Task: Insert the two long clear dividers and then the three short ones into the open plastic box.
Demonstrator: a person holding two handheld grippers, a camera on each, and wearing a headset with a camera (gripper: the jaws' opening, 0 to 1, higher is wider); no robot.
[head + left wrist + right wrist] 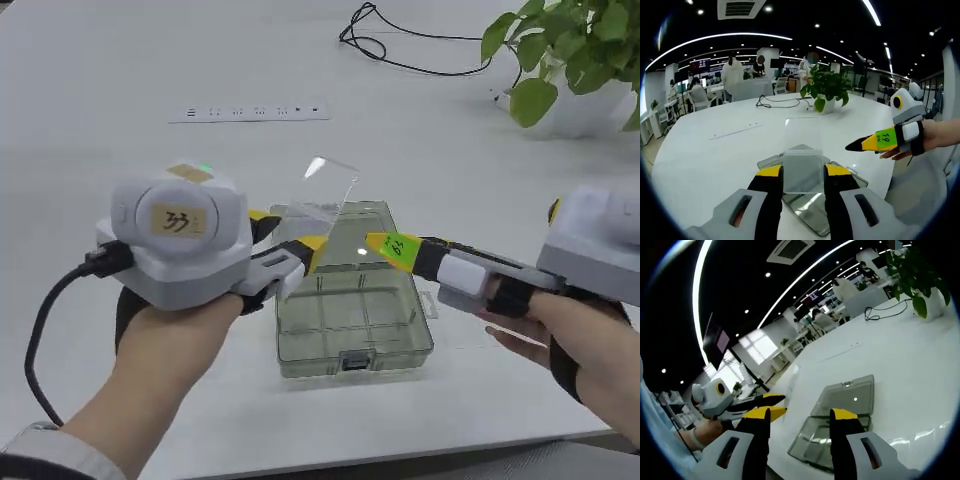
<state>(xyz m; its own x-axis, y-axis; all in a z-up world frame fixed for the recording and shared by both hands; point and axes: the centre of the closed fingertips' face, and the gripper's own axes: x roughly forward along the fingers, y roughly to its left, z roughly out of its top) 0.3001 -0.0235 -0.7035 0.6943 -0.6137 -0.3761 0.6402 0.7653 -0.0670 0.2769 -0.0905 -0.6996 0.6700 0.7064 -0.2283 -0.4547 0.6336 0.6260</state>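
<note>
My left tool (804,172) is clamped on a clear divider (802,156), held over the open plastic box (310,360) on the bench (120,120). My right tool (802,415) stands wide and empty beside the box. Procedure: align the divider's ends with opposing wall slots, lower it straight, and brace the box with the right tool.

Head view downward; both gripper views low, toward box (320,362)

your left gripper (290,233) has a tan sticker (178,221) on its housing, handwritten "33". the green tag (403,246) on one jaw of your right gripper (385,243) reads "33" or "39"; the second digit is unclear. the print on the white strip (250,112) on the table (120,70) is too small to read.
</note>
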